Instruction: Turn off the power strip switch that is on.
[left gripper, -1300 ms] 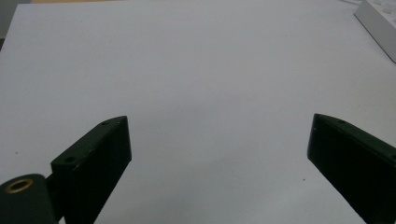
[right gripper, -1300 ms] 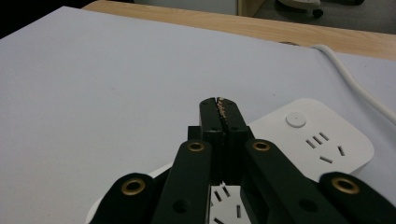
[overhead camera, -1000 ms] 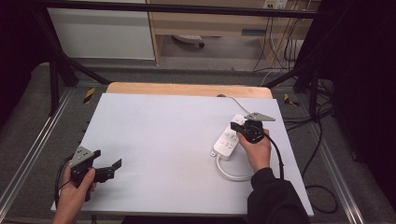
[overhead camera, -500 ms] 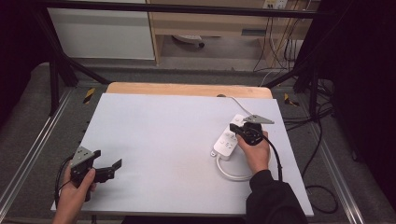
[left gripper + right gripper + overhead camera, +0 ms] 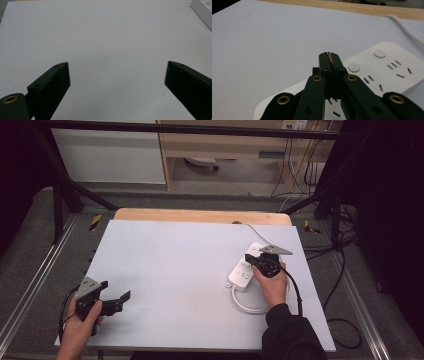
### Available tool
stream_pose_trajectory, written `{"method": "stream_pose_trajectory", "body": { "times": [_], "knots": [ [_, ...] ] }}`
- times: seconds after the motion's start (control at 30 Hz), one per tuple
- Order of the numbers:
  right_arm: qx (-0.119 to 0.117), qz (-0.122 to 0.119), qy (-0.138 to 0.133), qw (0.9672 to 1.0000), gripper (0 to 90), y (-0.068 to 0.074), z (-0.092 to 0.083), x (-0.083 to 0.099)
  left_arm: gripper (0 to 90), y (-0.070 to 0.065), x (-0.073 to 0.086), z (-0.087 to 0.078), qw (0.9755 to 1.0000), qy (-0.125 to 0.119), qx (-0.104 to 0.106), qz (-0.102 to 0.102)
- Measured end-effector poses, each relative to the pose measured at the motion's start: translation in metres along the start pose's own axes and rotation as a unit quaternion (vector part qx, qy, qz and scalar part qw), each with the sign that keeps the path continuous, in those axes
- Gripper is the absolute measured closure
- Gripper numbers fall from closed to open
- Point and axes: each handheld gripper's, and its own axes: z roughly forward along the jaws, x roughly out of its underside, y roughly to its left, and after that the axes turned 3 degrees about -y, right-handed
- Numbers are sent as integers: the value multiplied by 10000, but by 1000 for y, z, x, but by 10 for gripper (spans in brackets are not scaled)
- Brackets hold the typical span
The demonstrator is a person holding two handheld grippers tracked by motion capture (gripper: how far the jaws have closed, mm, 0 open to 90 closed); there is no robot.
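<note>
A pale grey-white board (image 5: pixel 175 270) covers most of a wooden table (image 5: pixel 200 215), with dark floor, black frame legs and loose cables around it.

Near the board's right side lies a white power strip (image 5: pixel 244 270), set at a slant, its white cord (image 5: pixel 250 306) looping on the board just beside it toward the person. The right gripper (image 5: pixel 252 262) hovers over the strip, held in the right hand (image 5: pixel 272 285). In the right gripper view its jaws are pressed together with nothing between them, the tips (image 5: pixel 329 55) above the strip's face (image 5: pixel 387 72) — close to a round button (image 5: pixel 354 67) and the rows of socket slots.

The left gripper (image 5: pixel 120 298) sits low at the board's near left corner, well apart from the strip, gripped by the left hand (image 5: pixel 80 330). Its jaws stand wide apart over bare board (image 5: pixel 112 42) — the left gripper view has a corner of the strip (image 5: pixel 203 11) at its upper right edge.
</note>
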Motion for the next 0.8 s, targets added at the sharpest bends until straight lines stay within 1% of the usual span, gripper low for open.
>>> {"method": "stream_pose_trajectory", "body": {
  "times": [0.2,0.4,0.7,0.8],
  "knots": [
    [21,-43,40,10000,900,1,2,3,60,0,0,0,10000,12,-2,15],
    [24,8,69,10000,900,-1,2,7,60,0,0,0,10000,24,2,26],
    [70,-1,60,10000,900,-3,2,11,60,0,0,1,10000,26,-10,34],
    [63,12,102,9999,900,-2,3,12,60,0,0,0,10000,25,-16,24]
  ]
}}
